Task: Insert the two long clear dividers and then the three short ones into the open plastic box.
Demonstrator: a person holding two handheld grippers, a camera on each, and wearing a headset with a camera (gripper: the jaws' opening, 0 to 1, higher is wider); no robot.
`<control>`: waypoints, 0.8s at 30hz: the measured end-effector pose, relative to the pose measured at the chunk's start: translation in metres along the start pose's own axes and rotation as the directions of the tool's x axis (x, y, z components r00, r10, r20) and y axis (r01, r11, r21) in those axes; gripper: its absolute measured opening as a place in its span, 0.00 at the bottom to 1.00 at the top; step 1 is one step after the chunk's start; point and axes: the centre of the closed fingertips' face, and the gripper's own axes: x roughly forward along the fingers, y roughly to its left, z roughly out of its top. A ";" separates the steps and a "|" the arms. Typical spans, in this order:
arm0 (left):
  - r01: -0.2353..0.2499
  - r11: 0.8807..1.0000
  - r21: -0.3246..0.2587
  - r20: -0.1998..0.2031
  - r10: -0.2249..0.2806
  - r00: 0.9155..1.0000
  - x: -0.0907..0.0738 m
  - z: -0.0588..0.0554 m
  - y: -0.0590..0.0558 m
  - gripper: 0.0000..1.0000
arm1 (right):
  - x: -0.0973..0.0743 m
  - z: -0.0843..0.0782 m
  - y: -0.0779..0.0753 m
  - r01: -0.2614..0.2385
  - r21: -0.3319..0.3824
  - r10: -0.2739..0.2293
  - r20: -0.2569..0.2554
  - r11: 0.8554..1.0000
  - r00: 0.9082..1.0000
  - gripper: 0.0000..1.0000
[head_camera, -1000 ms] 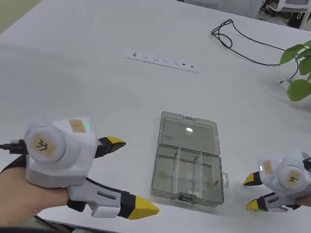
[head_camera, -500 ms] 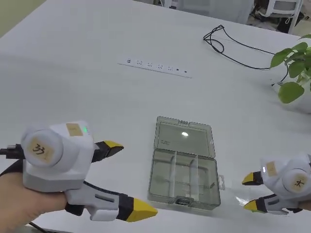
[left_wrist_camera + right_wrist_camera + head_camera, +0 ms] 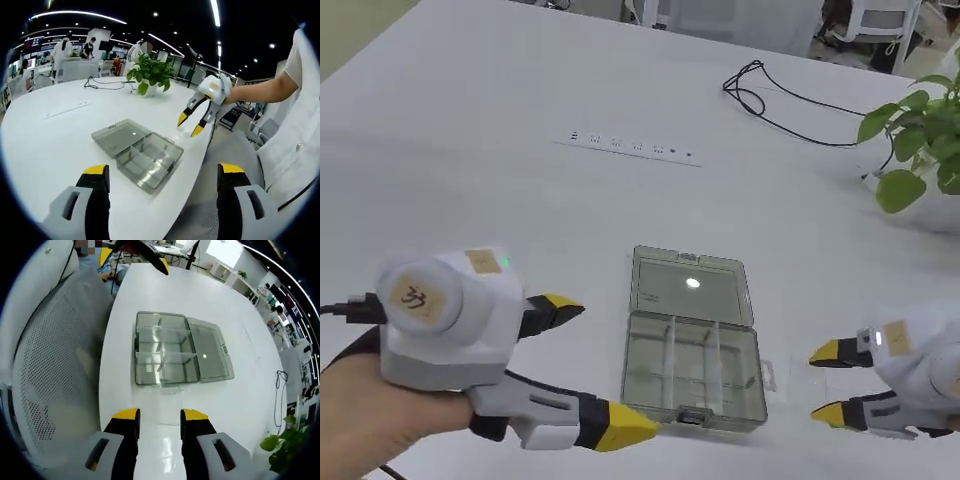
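Jaws of the left hand-held gripper [image 3: 598,368] stand wide apart with nothing between them; it hangs over the near edge of the white desk [image 3: 470,150], left of the box, gripped by the person's hand [image 3: 365,420]. At the near right, the right hand-held gripper [image 3: 824,382] is released too, its yellow tips parted by a smaller gap and holding nothing. It points toward the box from just beside it without touching.

Between the two lies the plastic box [image 3: 692,410], smoky clear, near the desk's front edge. Its lid [image 3: 690,288] is thrown fully back and lies flat on the desk on the far side. Two long clear dividers [image 3: 673,350] stand upright inside the base, running from the hinge side to the latch side and splitting it into three lanes. Whether short cross pieces are seated between them I cannot tell. A small clear piece [image 3: 767,374] lies on the desk, touching or just beside the box's right wall.

Farther back, well apart from the box, a white power strip [image 3: 630,148] lies flat. Beyond it a black cable [image 3: 770,95] loops across the desk, and a green potted plant [image 3: 910,140] stands at the far right.
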 end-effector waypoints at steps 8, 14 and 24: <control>0.032 0.997 -0.075 0.011 -0.031 0.999 0.011 0.010 -0.012 0.81 | -0.016 0.028 0.006 0.037 -0.014 -0.037 0.046 0.999 0.998 0.33; 0.066 0.986 -0.156 0.037 -0.061 0.997 0.021 0.020 -0.021 0.74 | -0.023 0.048 0.011 0.056 -0.020 -0.054 0.077 0.998 0.996 0.33; 0.134 0.934 -0.331 0.056 -0.122 0.991 0.033 0.030 -0.037 0.51 | -0.036 0.076 0.014 0.083 -0.032 -0.079 0.117 0.996 0.990 0.33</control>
